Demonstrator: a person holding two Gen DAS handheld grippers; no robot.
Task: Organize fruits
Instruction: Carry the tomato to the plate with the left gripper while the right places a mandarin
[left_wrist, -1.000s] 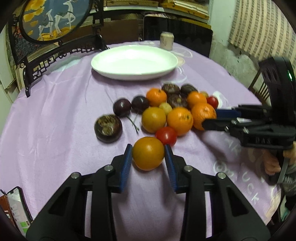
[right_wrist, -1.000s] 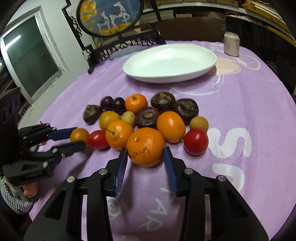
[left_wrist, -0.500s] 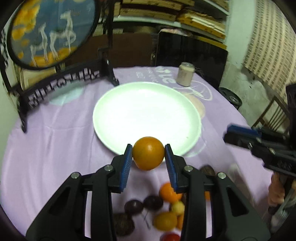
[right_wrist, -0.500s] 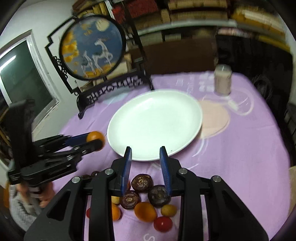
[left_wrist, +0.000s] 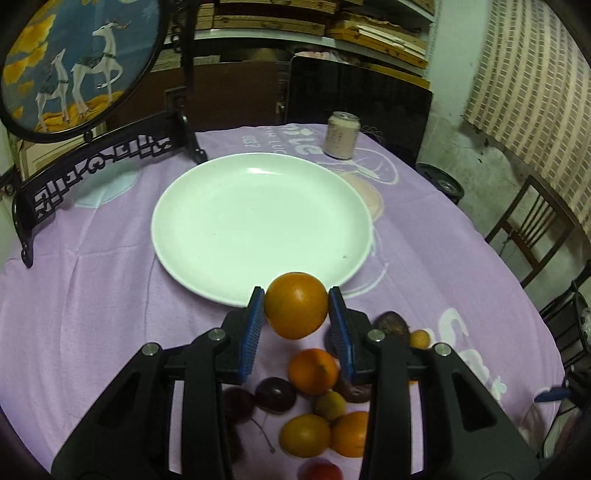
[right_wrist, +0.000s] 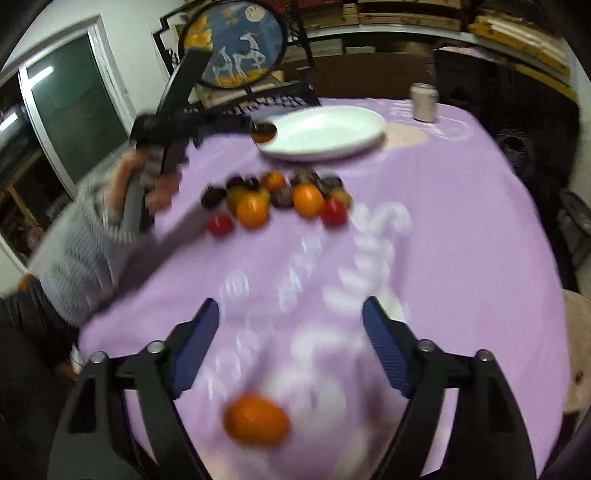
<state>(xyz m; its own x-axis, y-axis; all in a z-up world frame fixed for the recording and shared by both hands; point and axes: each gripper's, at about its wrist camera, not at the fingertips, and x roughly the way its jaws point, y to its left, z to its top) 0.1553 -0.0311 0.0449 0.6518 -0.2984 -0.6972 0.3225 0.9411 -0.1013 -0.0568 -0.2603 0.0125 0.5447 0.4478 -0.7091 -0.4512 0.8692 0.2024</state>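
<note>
Left gripper (left_wrist: 296, 320) is clamped on an orange (left_wrist: 296, 305), blue pads pressed to both its sides, held up off the cloth just in front of the near rim of the white plate (left_wrist: 207, 236). Plate has nothing on it. From the right wrist view the same gripper (right_wrist: 263, 130) sits at the plate's left edge, a hand (right_wrist: 147, 184) in a grey knit sleeve (right_wrist: 74, 258) on the handle.

Right gripper (right_wrist: 288, 343) jaws have just been opening and stand wide apart, nothing between the pads. A blurred orange fruit (right_wrist: 256, 424) shows low in that view, between the gripper's arms, behind the pads; can't tell if it's on the cloth or in the air.

Rest of the fruit pile (right_wrist: 280, 195) is on the purple tablecloth (left_wrist: 92, 314), near side of the plate: oranges, red tomatoes, dark purple fruits, small yellowish ones.

Writing: white lettering printed on the cloth, too smeared or warped to read; beyond the plate only something like "LUC" shows. Pale can (left_wrist: 341, 134) beyond the plate, label unreadable. Round deer-painting screen (left_wrist: 74, 62) on a black stand at the far left.
</note>
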